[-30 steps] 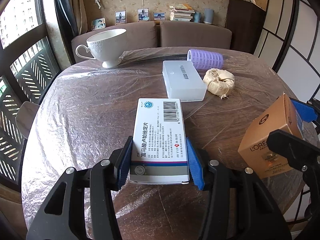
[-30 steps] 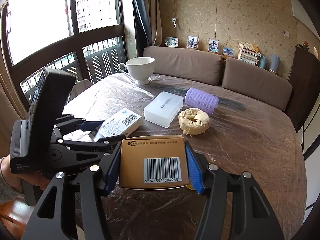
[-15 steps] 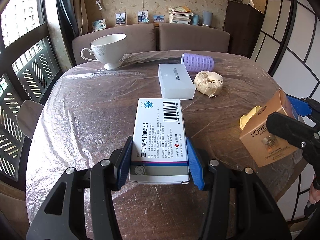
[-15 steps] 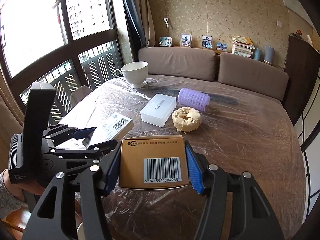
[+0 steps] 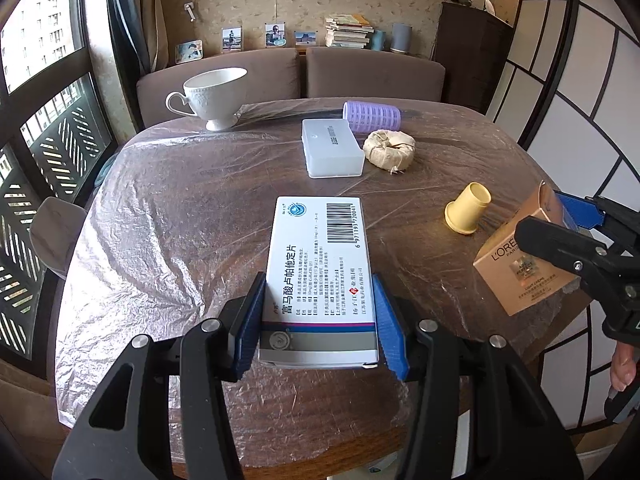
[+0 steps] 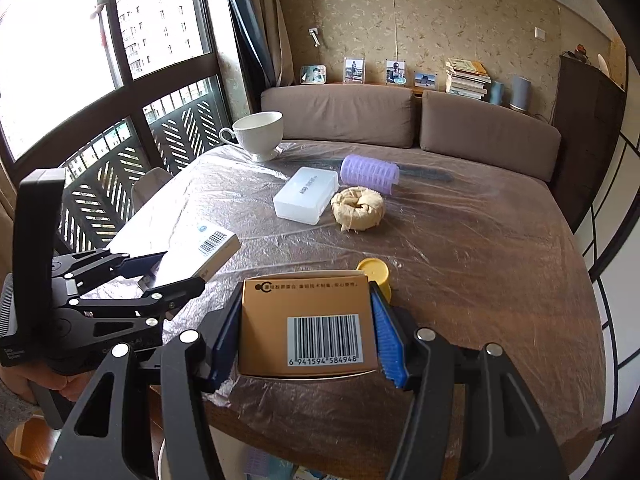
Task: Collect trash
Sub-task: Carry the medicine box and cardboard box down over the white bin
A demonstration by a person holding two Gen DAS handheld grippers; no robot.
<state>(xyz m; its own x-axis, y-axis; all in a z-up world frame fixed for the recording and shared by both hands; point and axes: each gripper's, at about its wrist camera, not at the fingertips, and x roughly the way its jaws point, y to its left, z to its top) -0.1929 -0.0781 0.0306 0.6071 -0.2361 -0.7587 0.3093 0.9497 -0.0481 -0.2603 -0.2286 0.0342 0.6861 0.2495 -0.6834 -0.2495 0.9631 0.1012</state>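
**Both boxes lifted clear**

The left gripper (image 5: 318,320) clamps the white medicine box (image 5: 320,268); the right gripper (image 6: 306,336) clamps the tan carton (image 6: 308,324). Both have drawn back beyond the table's (image 5: 168,216) near edge, uncovering a yellow cup (image 5: 468,208); binning comes next.

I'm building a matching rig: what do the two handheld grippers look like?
Both the left gripper and right gripper have black skeletal arms with triangular cutouts, silver pivot bolts and ridged blue fingers. The left one carries a black block with small white lettering.
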